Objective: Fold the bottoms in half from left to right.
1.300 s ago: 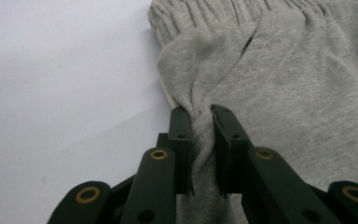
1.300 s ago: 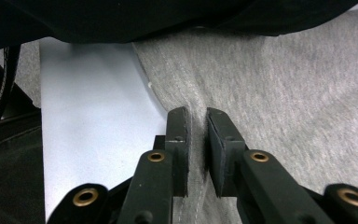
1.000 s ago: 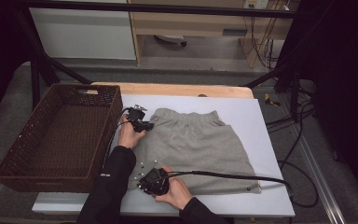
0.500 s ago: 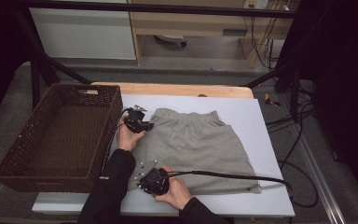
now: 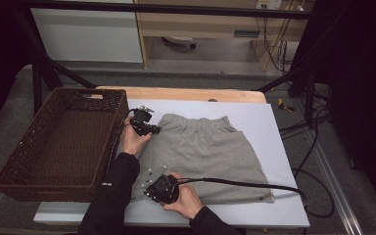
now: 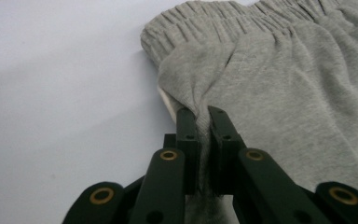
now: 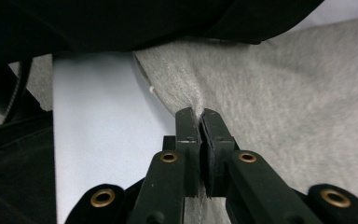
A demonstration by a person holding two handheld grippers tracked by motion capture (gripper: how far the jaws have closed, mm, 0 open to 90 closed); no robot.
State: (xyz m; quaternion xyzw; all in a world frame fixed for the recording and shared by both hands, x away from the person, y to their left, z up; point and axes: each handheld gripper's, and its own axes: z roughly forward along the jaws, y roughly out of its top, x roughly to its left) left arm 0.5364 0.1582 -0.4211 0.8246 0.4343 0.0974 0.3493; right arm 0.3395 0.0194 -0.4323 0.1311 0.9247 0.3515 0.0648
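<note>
Grey shorts (image 6: pixel 279 93) between left claw (image 6: pixel 204 116) jaws

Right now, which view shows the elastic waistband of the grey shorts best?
The left gripper view: the gathered waistband fills its top, just beyond the left gripper pinching the fabric. The high view shows the waistband small and far off. The right gripper view shows plain grey fabric.

Left of me: wicker basket (image 5: pixel 58 147) walls block my left gripper (image 5: pixel 152 129).
Far side: bare table (image 5: pixel 254 115) beyond shorts (image 5: pixel 200 156), open.
Right: cable (image 5: pixel 245 184) crosses the hem.
</note>
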